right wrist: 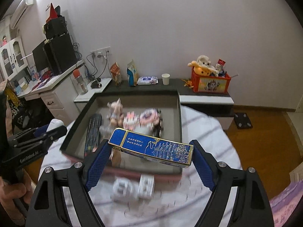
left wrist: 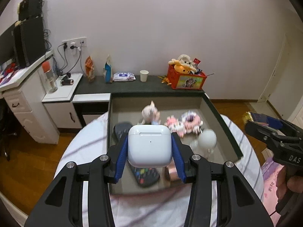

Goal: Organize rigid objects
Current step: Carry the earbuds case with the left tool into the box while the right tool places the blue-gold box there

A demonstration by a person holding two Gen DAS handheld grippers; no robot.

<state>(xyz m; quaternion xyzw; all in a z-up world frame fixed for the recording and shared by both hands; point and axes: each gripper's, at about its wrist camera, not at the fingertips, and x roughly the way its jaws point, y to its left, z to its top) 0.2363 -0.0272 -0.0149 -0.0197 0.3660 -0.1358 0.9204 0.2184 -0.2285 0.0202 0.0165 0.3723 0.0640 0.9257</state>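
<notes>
You had the left gripper point(left wrist: 150, 147) clamped on the white earbud case point(left wrist: 150, 145) above the grey tray point(left wrist: 221, 117), while your right gripper point(right wrist: 151, 151) gripped the blue and gold box point(right wrist: 151, 148) endwise over the tray's near edge.

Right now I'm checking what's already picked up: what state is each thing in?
Left gripper: shut on the white earbud case, held above the tray.
Right gripper: shut on the blue box, tilted.
Grey tray: open, holding a remote, plush toys and other things.
Paper cup: upright on the dark shelf.
Red toy crate: full.
</notes>
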